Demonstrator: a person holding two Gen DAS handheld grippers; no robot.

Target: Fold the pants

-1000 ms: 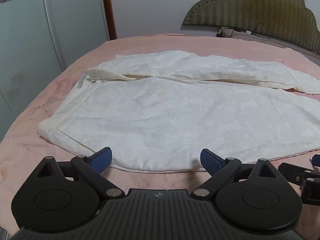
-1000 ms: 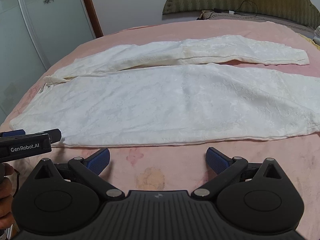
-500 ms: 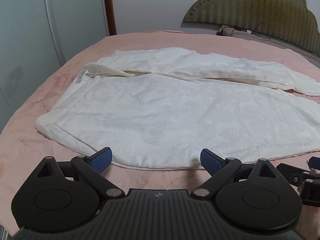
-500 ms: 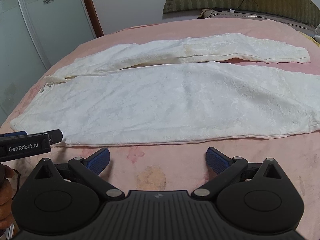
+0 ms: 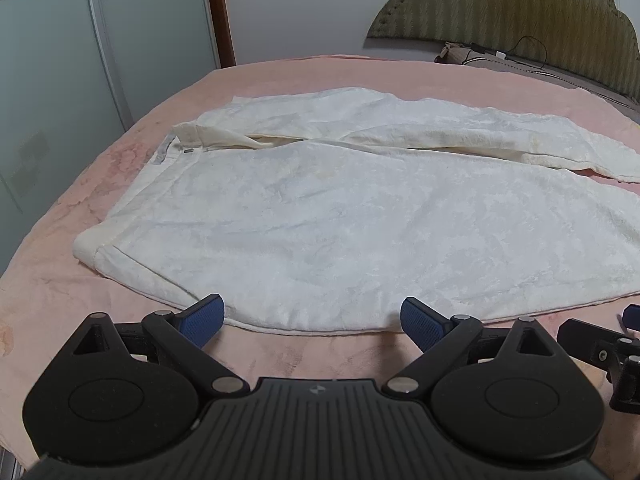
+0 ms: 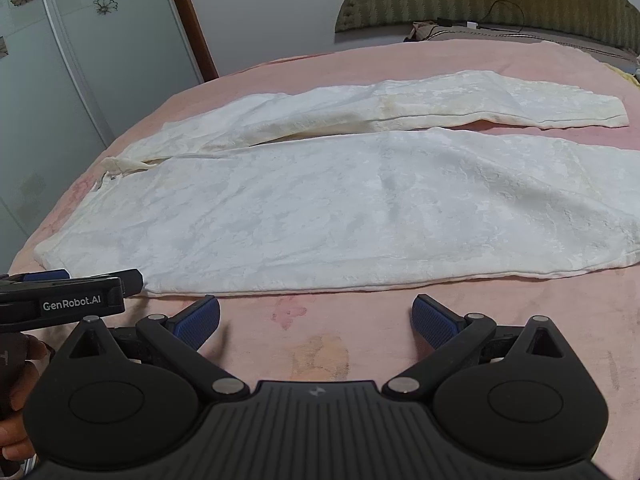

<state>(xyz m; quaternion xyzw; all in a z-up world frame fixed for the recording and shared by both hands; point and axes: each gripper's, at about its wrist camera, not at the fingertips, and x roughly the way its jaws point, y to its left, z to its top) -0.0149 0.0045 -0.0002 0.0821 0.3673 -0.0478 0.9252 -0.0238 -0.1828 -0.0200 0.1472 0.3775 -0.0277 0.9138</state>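
We see the cream-white textured fabric pants point(image 5: 360, 216) spread flat on the pink floral bedspread point(image 6: 320, 356), waistband at the left, both legs running off to the right. The near leg lies broad and smooth; the far leg point(image 6: 440, 104) is narrower, creased along its near edge, and splits from the near one at the crotch. A small grey label point(image 5: 162, 152) shows at the waistband.

The bedspread covers the whole surface under the pants and is faded in blotches near us. Behind it: an olive-green padded scalloped headboard point(image 5: 520, 4) at far right, a white wall, a dark wooden door frame point(image 6: 188, 20), and frosted sliding doors with flower decals point(image 6: 60, 60) at the left. A black cable point(image 6: 504, 12) trails over a brownish pillow point(image 5: 460, 54) by the headboard.

Our left gripper point(image 5: 312, 316) hovers at the near hem edge close to the waistband, blue-padded fingers point(image 5: 204, 314) spread wide, grasping nothing. Our right gripper point(image 6: 316, 316) sits over bare bedspread just near of the pants edge, fingers likewise released. Nothing lies on the pants. A hand point(image 6: 16, 400) shows at the lower left of the right wrist view.
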